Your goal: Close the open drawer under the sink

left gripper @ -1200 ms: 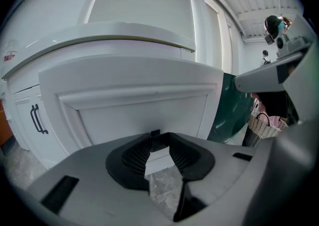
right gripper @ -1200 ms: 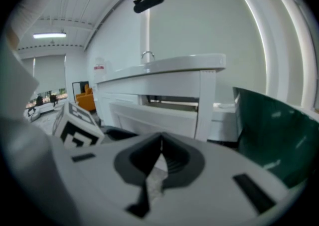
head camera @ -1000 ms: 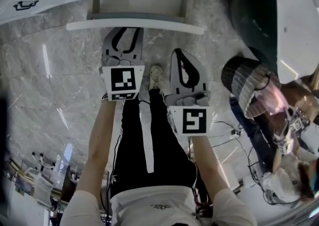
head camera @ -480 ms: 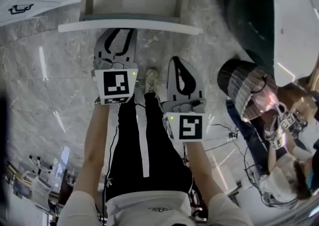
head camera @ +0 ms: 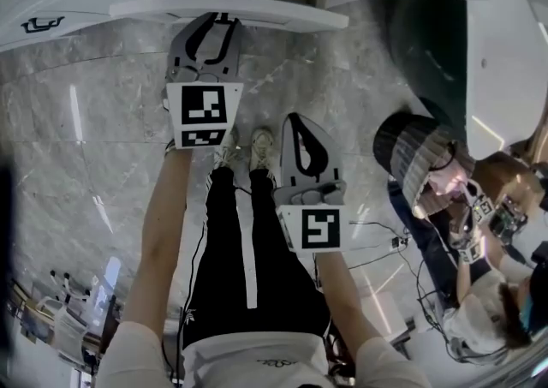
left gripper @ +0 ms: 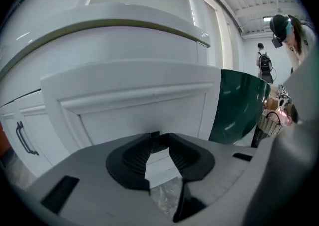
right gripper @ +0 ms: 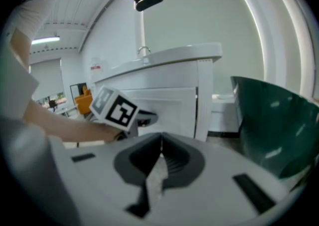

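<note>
The white drawer front (head camera: 257, 11) runs across the top of the head view, with only a short strip of the grey drawer inside showing behind it. My left gripper (head camera: 221, 20) reaches forward, its tips at the drawer front (left gripper: 134, 105); its jaws stand a narrow gap apart with nothing between them (left gripper: 156, 137). My right gripper (head camera: 295, 121) hangs back over the floor, apart from the drawer, jaws shut and empty (right gripper: 160, 137). The right gripper view shows the left gripper's marker cube (right gripper: 118, 110) beside the drawer front (right gripper: 169, 103).
A dark green tub (head camera: 428, 26) stands right of the drawer. A cabinet door with a black handle (head camera: 38, 8) lies to the left. Another person in a cap (head camera: 419, 151) sits at the right among cables. My legs and shoes (head camera: 248, 146) are on the marble floor.
My left gripper has moved forward to the drawer front, and less of the drawer's inside shows than before. The right gripper has stayed back.
</note>
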Demonstrator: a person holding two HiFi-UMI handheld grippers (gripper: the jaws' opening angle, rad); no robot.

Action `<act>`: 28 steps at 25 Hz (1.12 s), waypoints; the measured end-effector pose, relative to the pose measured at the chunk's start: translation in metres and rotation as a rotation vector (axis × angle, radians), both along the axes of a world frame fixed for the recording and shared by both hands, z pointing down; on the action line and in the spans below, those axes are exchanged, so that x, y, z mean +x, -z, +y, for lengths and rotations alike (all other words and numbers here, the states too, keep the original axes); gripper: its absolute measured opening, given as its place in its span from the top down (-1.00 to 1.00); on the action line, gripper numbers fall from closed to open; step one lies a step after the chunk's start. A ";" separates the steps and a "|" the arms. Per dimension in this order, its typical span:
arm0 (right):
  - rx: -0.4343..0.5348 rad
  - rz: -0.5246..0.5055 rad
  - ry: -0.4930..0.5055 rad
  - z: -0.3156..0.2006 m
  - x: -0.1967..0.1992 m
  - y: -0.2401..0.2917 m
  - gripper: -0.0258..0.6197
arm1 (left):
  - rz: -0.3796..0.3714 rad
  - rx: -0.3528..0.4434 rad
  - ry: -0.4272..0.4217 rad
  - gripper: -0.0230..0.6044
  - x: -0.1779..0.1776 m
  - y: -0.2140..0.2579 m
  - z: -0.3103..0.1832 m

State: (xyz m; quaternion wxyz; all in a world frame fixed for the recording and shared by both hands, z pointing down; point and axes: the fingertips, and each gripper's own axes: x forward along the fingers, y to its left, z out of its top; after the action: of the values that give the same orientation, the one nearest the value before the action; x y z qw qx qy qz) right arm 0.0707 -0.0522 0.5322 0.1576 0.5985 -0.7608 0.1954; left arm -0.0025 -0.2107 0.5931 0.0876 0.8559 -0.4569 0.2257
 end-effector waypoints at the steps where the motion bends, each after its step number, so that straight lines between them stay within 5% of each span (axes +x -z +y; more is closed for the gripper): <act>1: 0.000 -0.001 0.001 -0.002 -0.001 0.001 0.83 | -0.002 0.003 -0.001 0.49 0.001 0.000 -0.007; 28: 0.042 -0.003 -0.034 -0.056 -0.009 0.010 0.83 | 0.036 -0.015 -0.019 0.50 0.014 -0.004 -0.055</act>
State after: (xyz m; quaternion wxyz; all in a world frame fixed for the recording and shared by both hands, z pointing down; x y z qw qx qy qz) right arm 0.0613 -0.1083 0.5219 0.1408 0.6141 -0.7547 0.1830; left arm 0.0117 -0.2659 0.5975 0.0998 0.8634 -0.4456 0.2145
